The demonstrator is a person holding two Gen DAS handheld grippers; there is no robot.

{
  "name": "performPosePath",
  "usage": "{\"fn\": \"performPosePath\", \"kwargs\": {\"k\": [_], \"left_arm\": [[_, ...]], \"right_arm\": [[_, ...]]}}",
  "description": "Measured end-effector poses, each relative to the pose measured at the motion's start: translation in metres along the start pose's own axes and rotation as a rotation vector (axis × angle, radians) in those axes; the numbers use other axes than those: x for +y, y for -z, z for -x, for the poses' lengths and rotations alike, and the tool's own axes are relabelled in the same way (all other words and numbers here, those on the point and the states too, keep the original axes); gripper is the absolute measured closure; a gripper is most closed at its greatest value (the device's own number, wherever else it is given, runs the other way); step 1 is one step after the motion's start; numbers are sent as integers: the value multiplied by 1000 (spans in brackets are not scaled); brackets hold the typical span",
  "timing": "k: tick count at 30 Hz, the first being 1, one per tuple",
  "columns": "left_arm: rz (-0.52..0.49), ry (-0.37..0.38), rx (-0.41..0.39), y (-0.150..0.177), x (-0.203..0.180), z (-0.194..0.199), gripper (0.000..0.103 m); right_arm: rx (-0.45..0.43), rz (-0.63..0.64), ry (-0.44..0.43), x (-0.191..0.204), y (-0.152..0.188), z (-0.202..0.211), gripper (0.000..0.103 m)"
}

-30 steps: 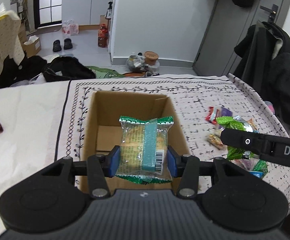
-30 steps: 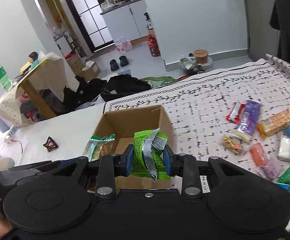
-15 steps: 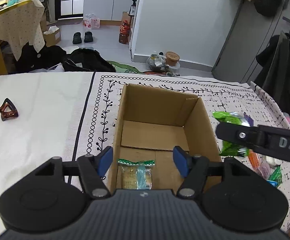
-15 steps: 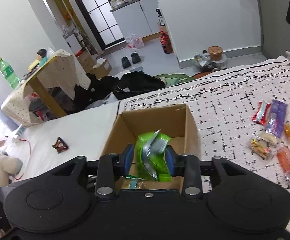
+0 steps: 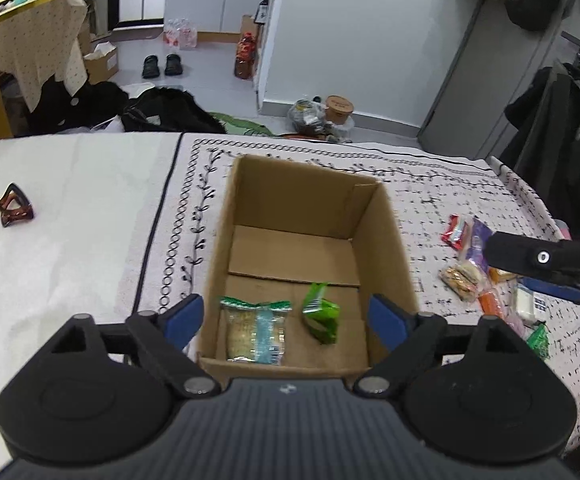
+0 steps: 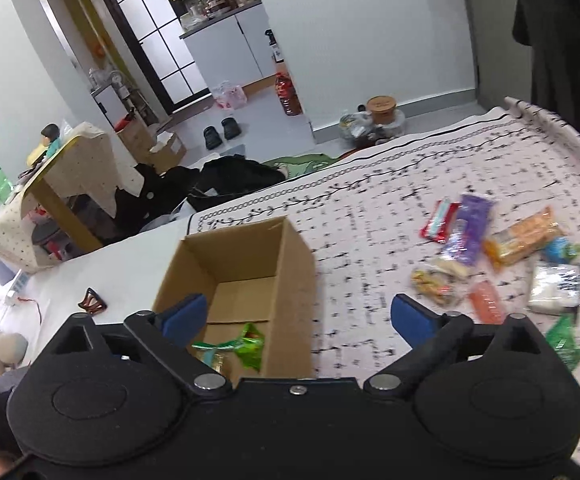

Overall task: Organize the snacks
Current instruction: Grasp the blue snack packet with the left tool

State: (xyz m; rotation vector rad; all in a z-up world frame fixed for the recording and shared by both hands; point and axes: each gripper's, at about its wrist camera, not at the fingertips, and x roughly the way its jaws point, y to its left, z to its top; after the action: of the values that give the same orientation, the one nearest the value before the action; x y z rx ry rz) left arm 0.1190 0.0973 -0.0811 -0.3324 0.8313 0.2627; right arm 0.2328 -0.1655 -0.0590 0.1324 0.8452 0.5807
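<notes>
An open cardboard box (image 5: 385,240) stands on the patterned cloth; it also shows in the right wrist view (image 6: 290,264). Inside it lie a clear cookie packet with green ends (image 5: 256,330) and a bright green snack packet (image 5: 321,316), which also shows in the right wrist view (image 6: 250,346). My left gripper (image 5: 286,316) is open and empty above the box's near end. My right gripper (image 6: 297,316) is open and empty above the box's right side. Several loose snacks (image 6: 485,256) lie on the cloth to the right of the box.
A brown hair clip (image 5: 12,210) lies on the white cloth at the left. The table's right edge (image 5: 537,208) is near a chair draped with dark coats (image 5: 561,128). The right gripper's body (image 5: 545,260) reaches in over the snack pile (image 5: 469,272).
Both grippers have opened. The cookie packet dropped from the left one into the box, then the green packet from the right one. The right gripper has shifted right, towards the loose snacks.
</notes>
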Motion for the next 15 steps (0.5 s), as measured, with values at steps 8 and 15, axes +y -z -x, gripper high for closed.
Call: {"fn": "performPosePath", "kwargs": {"k": [8,15], "left_arm": [[-24,29,-30,1,-24,7,0],[-68,74,-39,1,-52,10,0]], "right_arm": [[-13,-4,37,-27,2,22,0],[-46,-21,66,-53,6,41,0]]}}
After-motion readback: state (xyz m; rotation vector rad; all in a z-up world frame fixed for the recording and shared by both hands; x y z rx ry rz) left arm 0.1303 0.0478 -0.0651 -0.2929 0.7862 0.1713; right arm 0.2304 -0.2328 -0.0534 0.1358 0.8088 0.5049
